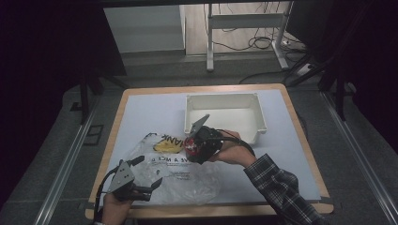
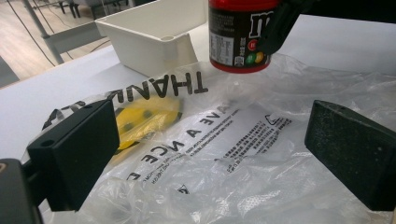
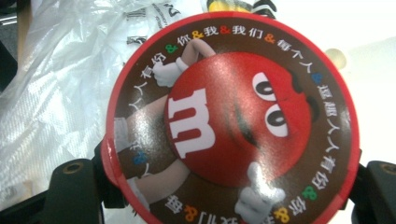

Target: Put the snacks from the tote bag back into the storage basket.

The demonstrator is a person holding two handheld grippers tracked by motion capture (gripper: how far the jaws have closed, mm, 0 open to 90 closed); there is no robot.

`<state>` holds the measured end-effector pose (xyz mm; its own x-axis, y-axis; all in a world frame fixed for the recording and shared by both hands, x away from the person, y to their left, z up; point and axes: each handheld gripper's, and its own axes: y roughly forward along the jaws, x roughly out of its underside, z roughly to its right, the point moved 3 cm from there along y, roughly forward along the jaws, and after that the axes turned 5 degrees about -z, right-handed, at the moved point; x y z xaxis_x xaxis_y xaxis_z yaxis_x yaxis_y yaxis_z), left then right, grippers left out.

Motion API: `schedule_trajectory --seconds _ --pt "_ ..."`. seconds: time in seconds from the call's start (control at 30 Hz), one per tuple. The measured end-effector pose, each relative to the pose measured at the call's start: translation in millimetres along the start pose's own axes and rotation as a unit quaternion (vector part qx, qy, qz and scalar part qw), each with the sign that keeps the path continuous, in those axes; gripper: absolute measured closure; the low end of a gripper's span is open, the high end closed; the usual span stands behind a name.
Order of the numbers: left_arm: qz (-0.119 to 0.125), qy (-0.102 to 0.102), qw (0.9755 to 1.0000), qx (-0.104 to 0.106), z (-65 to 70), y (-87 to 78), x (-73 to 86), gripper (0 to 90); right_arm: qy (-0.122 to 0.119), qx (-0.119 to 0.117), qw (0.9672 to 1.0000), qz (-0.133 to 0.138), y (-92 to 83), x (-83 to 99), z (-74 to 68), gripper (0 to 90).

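1. The right tongs (image 1: 196, 146) were clamped on the candy tub (image 2: 240, 35), held above the plastic bag (image 1: 180, 176), the white bin (image 1: 224, 115) at one o'clock.
2. Best carried level over the bin's near wall.
3. The left tongs (image 1: 141, 185) stood apart; their view showed the tub's side, the right gripper view its lid.

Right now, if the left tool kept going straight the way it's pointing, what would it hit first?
Most likely the clear plastic bag lying under and ahead of the open left tool; beyond it hangs the red candy tub held by the right tool, though depth is hard to judge.
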<state>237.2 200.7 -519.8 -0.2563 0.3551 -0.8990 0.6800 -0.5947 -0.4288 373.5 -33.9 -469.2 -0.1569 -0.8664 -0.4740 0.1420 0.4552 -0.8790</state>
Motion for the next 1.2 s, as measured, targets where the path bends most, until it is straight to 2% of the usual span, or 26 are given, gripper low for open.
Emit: schedule_trajectory --seconds 0.43,0.7,1.0,1.2 --pt "0.0 -0.001 1.0 0.0 0.6 0.6 0.0 3.0 0.015 0.011 0.9998 0.005 -12.3 11.8 19.8 25.9" --pt "-0.001 -0.001 1.0 0.0 0.6 0.7 0.1 3.0 0.021 0.016 0.9996 0.006 -14.9 14.5 29.3 25.9" --pt "-0.002 0.001 1.0 -0.002 0.6 1.0 0.3 3.0 0.018 0.022 0.9995 0.01 -18.4 14.6 39.0 25.9" --pt "-0.007 0.006 1.0 -0.004 0.2 1.0 0.6 3.2 0.028 0.026 0.9992 0.011 -17.1 16.1 47.8 25.9"
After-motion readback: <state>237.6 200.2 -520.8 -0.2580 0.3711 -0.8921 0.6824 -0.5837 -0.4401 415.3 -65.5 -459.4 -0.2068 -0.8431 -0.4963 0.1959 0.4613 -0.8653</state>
